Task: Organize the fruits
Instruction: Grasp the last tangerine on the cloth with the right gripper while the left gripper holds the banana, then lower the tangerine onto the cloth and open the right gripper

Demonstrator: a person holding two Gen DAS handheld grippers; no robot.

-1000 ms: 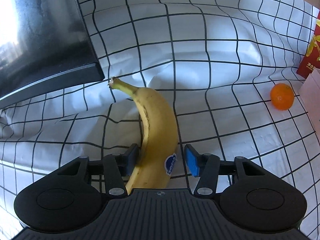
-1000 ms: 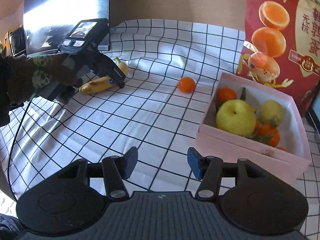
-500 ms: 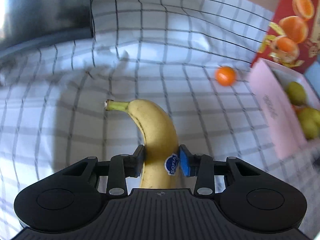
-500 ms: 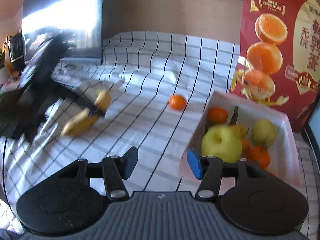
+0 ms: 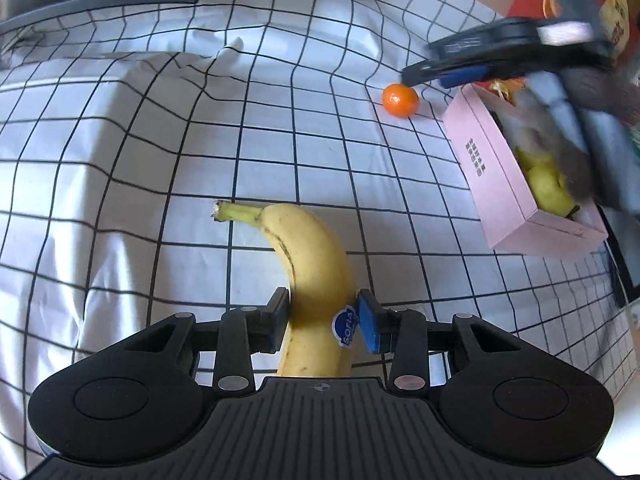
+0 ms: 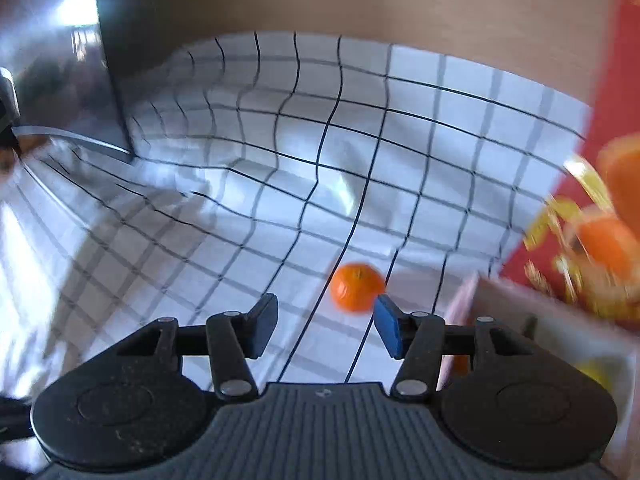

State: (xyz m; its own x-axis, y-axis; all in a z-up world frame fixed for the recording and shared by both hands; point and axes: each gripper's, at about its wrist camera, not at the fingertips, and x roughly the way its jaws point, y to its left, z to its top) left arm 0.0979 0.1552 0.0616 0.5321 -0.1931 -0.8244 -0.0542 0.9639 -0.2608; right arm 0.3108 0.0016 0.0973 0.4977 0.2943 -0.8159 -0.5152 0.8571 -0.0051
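Gripping the banana (image 5: pixel 316 280) low, the left gripper (image 5: pixel 323 320) risks it pivoting loose; the right gripper (image 6: pixel 326 326), wide open and empty, nears the orange (image 6: pixel 356 287), which could roll.

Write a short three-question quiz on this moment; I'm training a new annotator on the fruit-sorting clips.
1. True or false: the left tool is shut on the banana.
2. Which fruit lies loose on the checked cloth near the pink box? A) lemon B) mandarin C) apple
3. Fill in: the right tool is ____ and holds nothing.

Key:
1. True; its pads press both sides of the banana.
2. B, the mandarin.
3. Open.
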